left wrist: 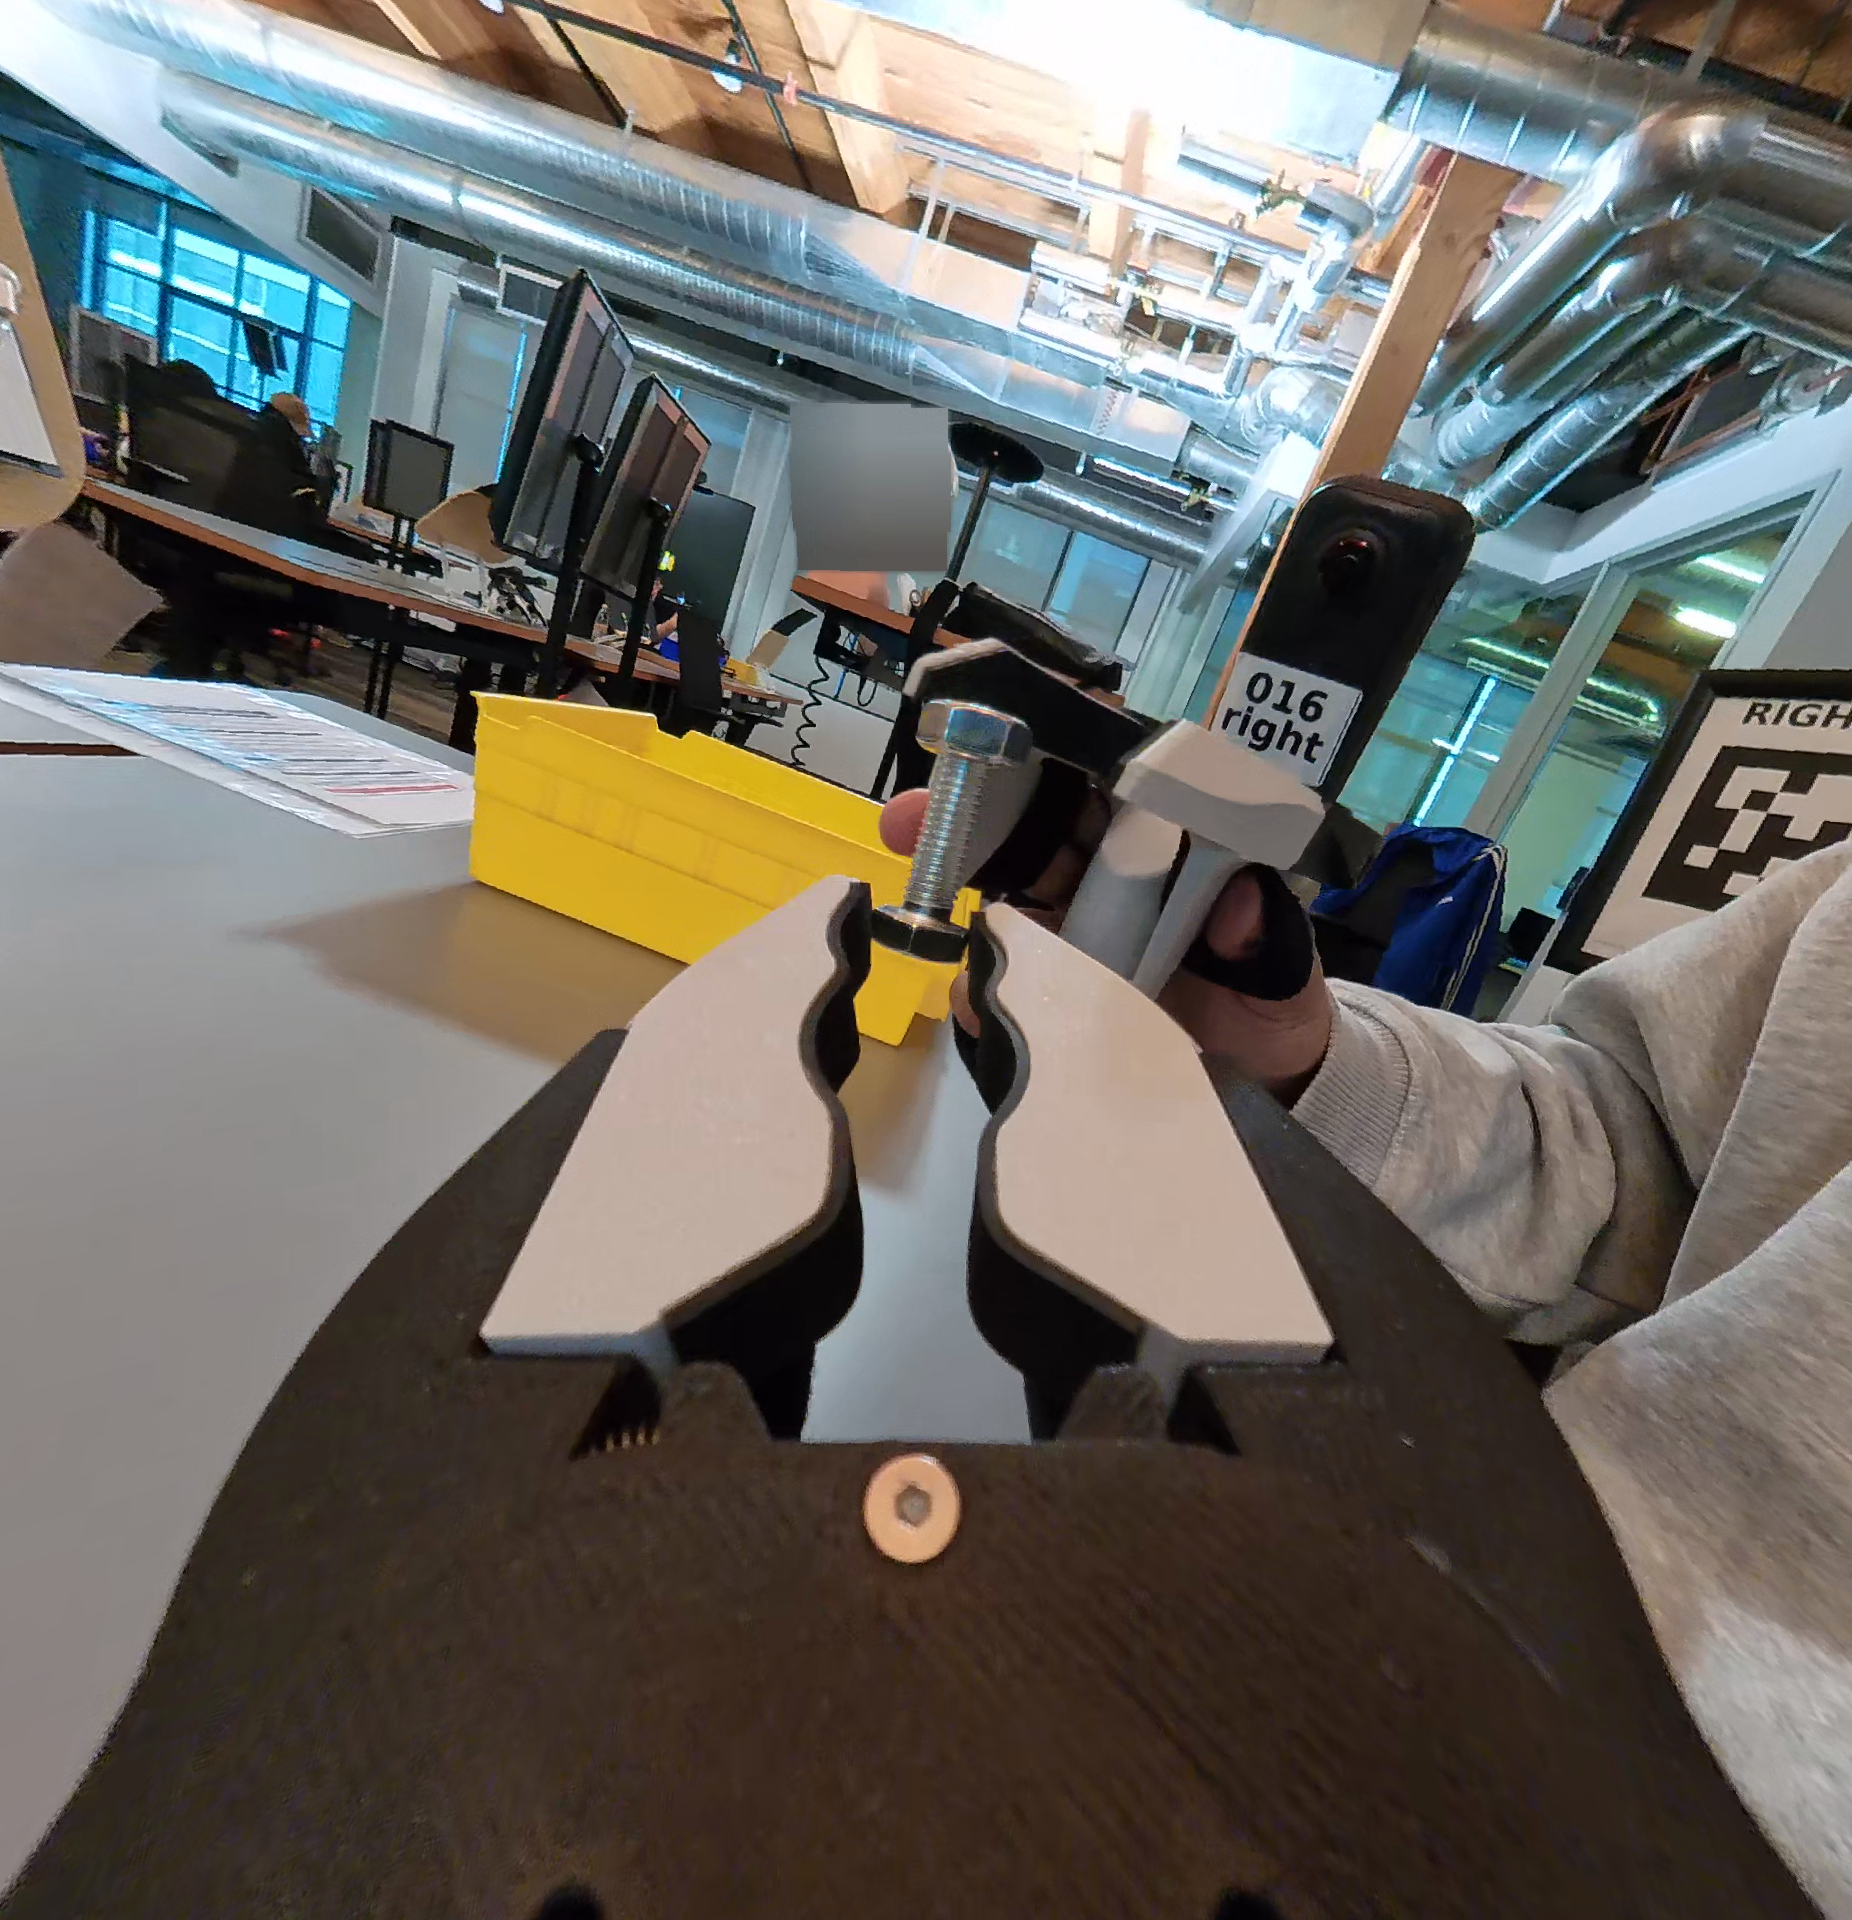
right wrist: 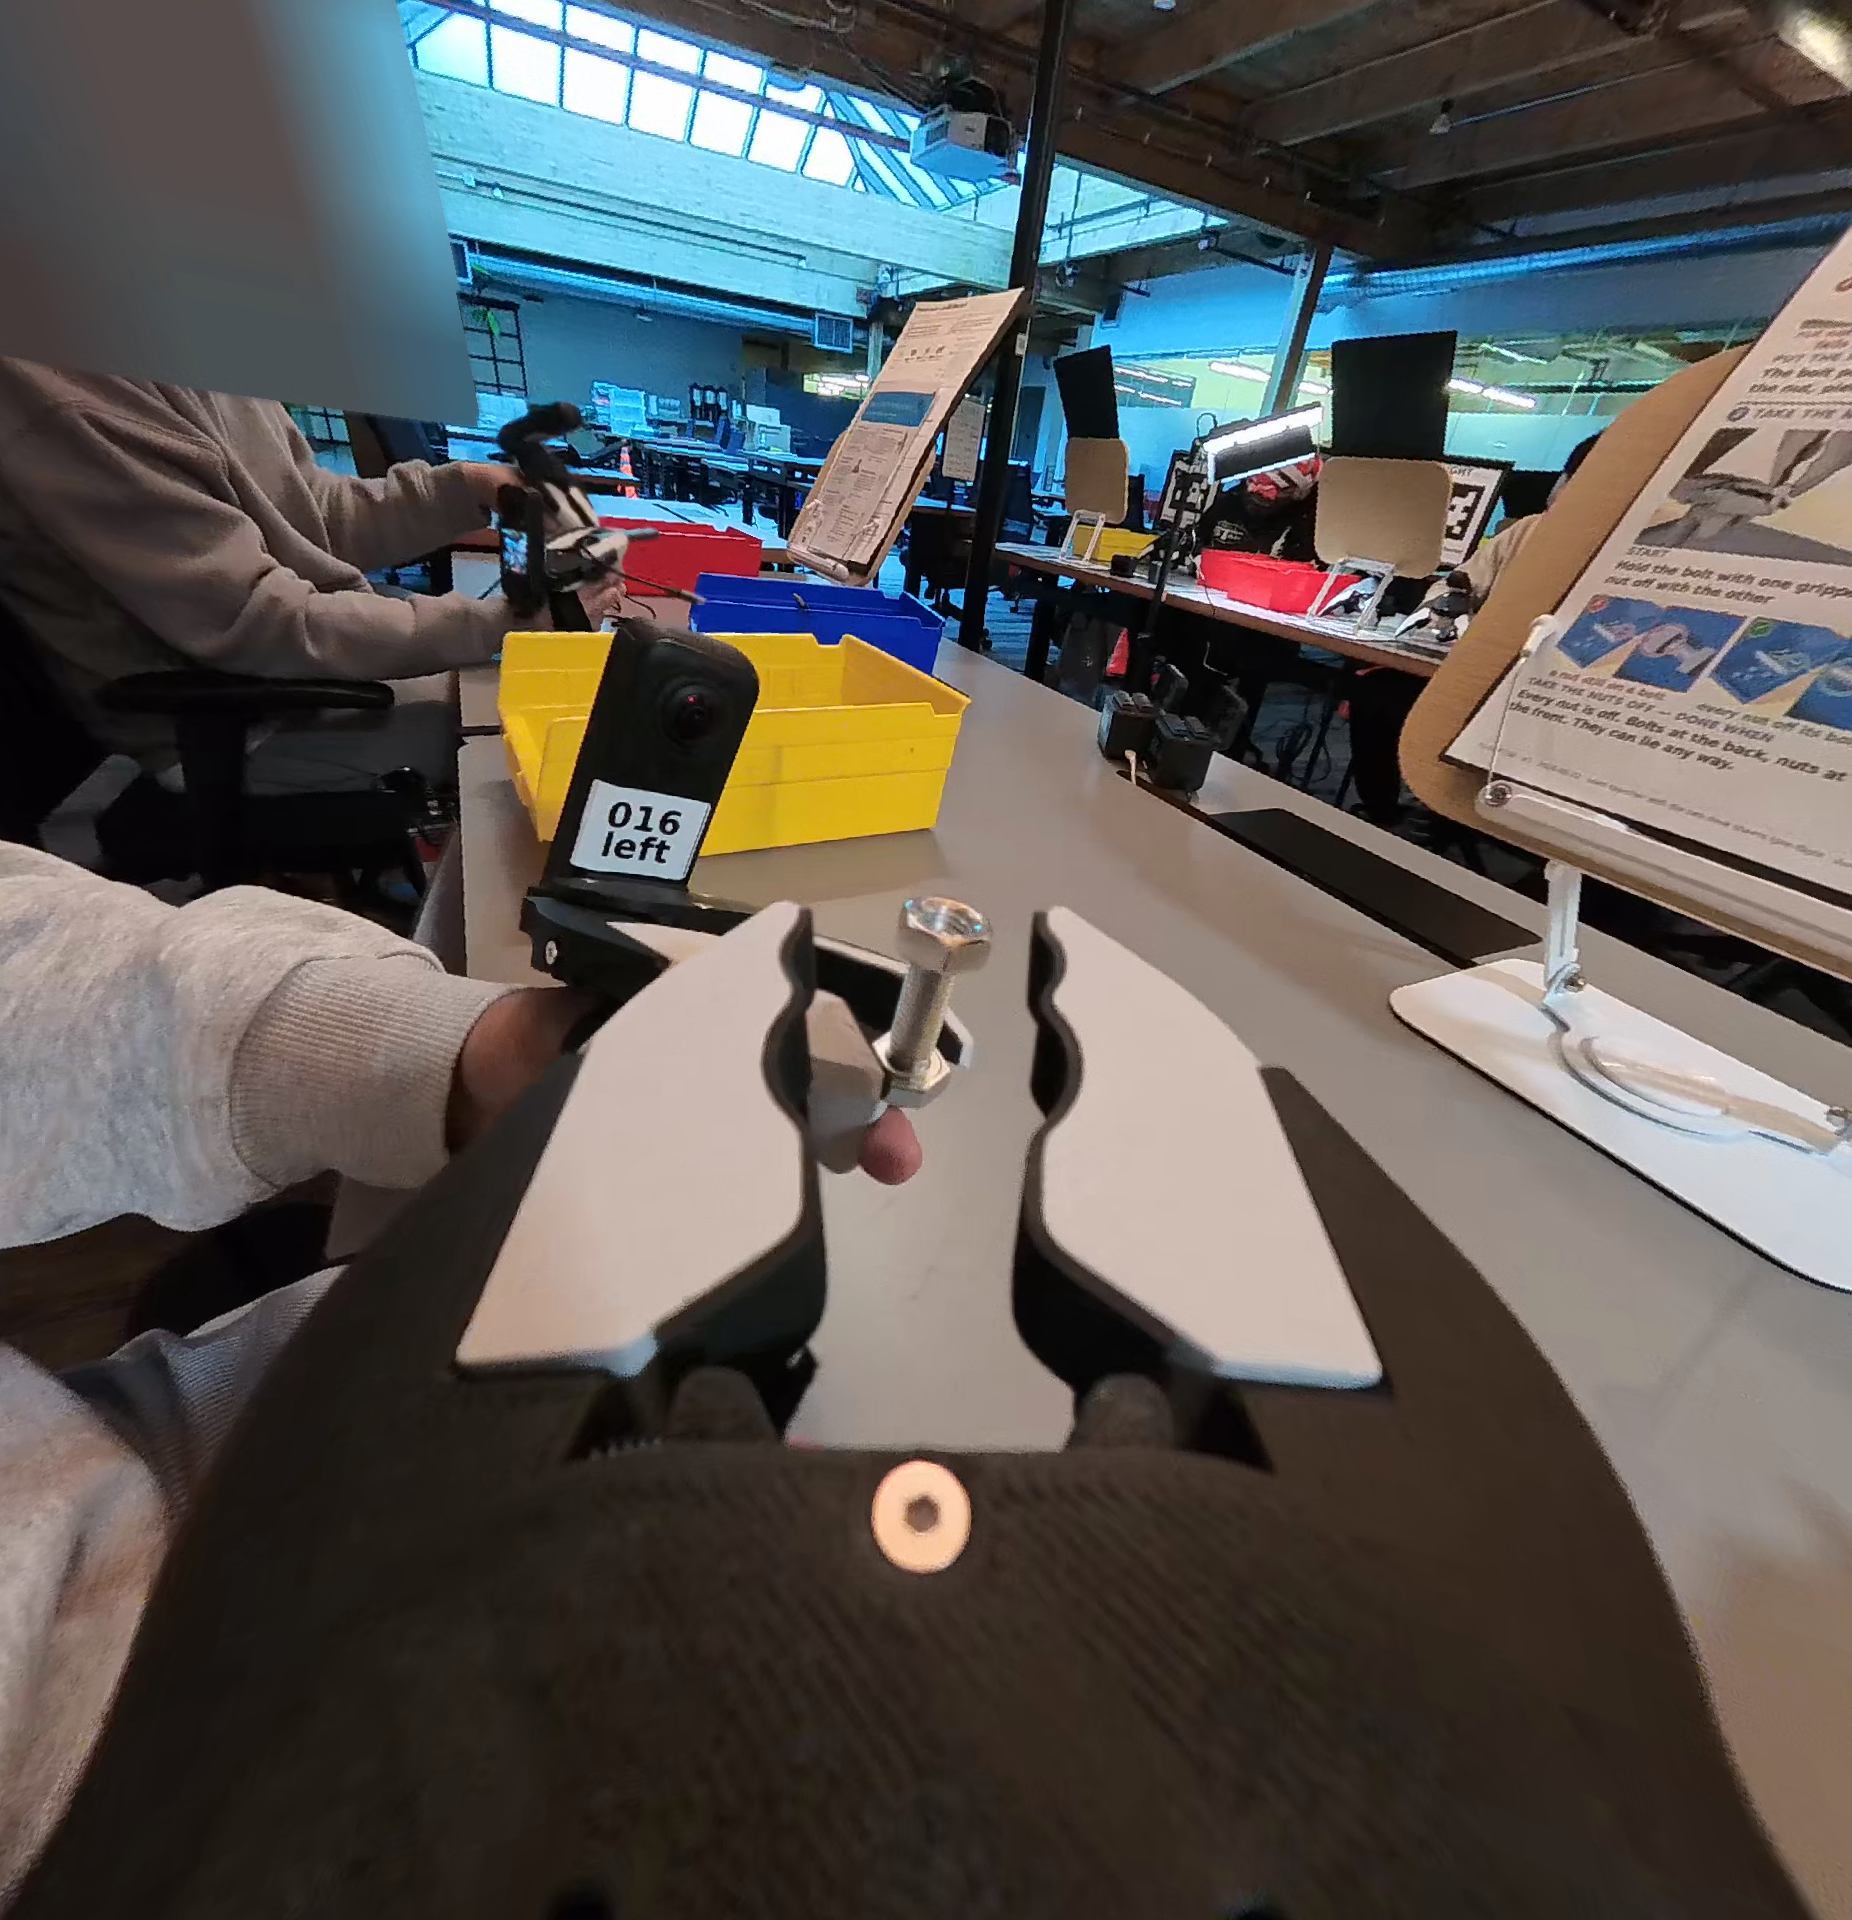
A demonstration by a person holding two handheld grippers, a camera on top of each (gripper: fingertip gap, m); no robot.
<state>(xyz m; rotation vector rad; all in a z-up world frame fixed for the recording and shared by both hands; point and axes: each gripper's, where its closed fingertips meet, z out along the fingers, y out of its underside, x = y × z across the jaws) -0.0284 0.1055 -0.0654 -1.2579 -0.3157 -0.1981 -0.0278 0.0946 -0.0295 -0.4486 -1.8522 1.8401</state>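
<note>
**Bolt pinched at the nut, my other fingers spread around it**

While my left fingers (left wrist: 920,930) are clenched on the nut (left wrist: 914,928), the silver bolt (left wrist: 958,800) stands up from it, hex head on top, tilted a little to the right. In the right wrist view the same bolt (right wrist: 927,997) sits between my right fingers (right wrist: 917,940), which are released: a clear gap shows on each side of it and neither pad touches the metal. The nut (right wrist: 914,1075) sits low on the thread, with a fingertip of my left hand (right wrist: 886,1148) just beneath it.

All of this hangs above the grey counter (right wrist: 1161,883). Farther back on the counter is a yellow bin (right wrist: 828,758), with a blue bin (right wrist: 818,613) behind it. To my right a white stand (right wrist: 1628,1101) props up an instruction sheet (right wrist: 1711,582). Beyond, another person sits at the next counter with a red bin (right wrist: 683,551).
</note>
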